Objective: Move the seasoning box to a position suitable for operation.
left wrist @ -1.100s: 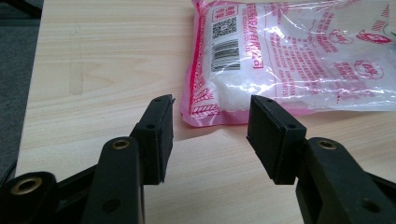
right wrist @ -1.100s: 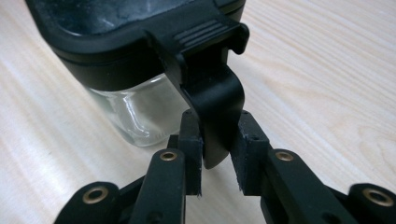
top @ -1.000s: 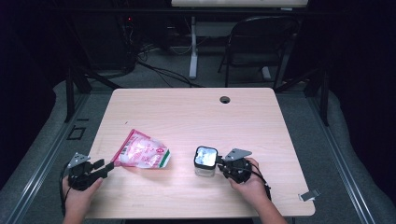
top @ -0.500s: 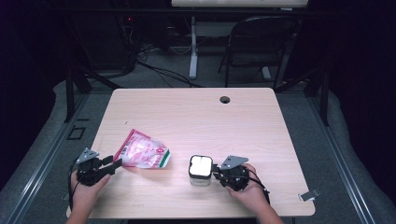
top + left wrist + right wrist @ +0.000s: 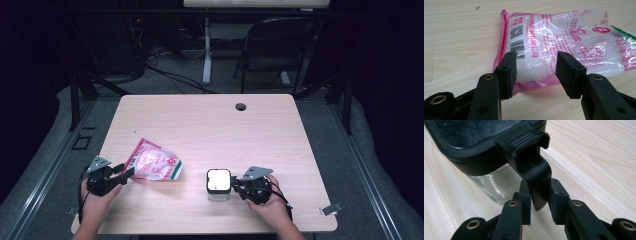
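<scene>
A pink-edged clear bag of white grains (image 5: pixel 152 165) lies flat on the wooden table (image 5: pixel 225 130), front left. My left gripper (image 5: pixel 129 172) is at the bag's near corner. In the left gripper view the open jaws straddle that corner (image 5: pixel 531 75), and the left pad (image 5: pixel 509 72) sits against its edge. A small clear jar (image 5: pixel 218 182) with a black-rimmed lid stands front centre. My right gripper (image 5: pixel 235 186) is at the jar's right side. In the right gripper view its pads hold the lid's black latch tab (image 5: pixel 536 177), and the jaws have just been opening slightly.
A round cable hole (image 5: pixel 241 106) is in the table's far side. A chair (image 5: pixel 280 45) and desk legs stand beyond the table. A small metal clip (image 5: pixel 331 209) sticks out at the front right edge. Bare wood spans the middle and back.
The jar has come nearer to the front edge with my right gripper. My left gripper has moved right, up to the bag's corner. The bag has stayed put.
</scene>
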The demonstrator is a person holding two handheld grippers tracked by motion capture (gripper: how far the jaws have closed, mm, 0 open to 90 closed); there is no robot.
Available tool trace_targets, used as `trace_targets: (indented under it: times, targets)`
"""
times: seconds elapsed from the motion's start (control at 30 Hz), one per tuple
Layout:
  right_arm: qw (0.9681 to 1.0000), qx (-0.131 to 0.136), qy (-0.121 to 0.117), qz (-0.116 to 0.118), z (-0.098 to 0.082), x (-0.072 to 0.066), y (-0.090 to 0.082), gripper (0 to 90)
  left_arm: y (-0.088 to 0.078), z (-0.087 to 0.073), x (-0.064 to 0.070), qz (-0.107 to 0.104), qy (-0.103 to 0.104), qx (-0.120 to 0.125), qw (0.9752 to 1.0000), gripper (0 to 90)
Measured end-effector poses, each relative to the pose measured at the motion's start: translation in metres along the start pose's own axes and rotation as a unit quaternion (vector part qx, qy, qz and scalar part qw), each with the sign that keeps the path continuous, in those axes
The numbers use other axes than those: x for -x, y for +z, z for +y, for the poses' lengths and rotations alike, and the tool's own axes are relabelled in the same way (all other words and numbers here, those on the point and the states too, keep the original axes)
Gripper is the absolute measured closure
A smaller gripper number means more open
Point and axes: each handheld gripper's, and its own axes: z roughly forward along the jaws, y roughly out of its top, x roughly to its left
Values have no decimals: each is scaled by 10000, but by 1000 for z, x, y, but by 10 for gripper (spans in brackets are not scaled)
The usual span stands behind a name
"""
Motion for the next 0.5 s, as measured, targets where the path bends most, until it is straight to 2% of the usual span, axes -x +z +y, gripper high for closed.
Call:
trace_targets:
  times: [0.17, 0.2, 0.23, 0.27, 0.3, 0.33, 0.5]
  targets:
    - [9998, 24, 177, 116, 0, 2, -1, 713, -2, 0, 0, -11, 24, -2, 10000, 509]
    - [9994, 11, 276, 186, 1, 3, -6, 689, -4, 0, 1, -39, 41, 13, 10000, 509]
    - [9994, 11, 276, 186, 1, 3, -6, 689, -4, 0, 1, -39, 41, 13, 10000, 509]
    - [9988, 101, 424, 243, 2, 3, -12, 673, -5, 1, 2, -53, 58, 28, 10000, 509]
    - [9988, 101, 424, 243, 2, 3, -12, 673, -6, 1, 2, -53, 60, 26, 10000, 509]
    - [9978, 164, 555, 330, 4, 4, -18, 656, -7, 2, 5, -98, 67, 92, 9999, 510]
    - [9981, 38, 544, 295, 8, 2, -28, 656, -10, 5, 14, -230, 158, 153, 9995, 508]
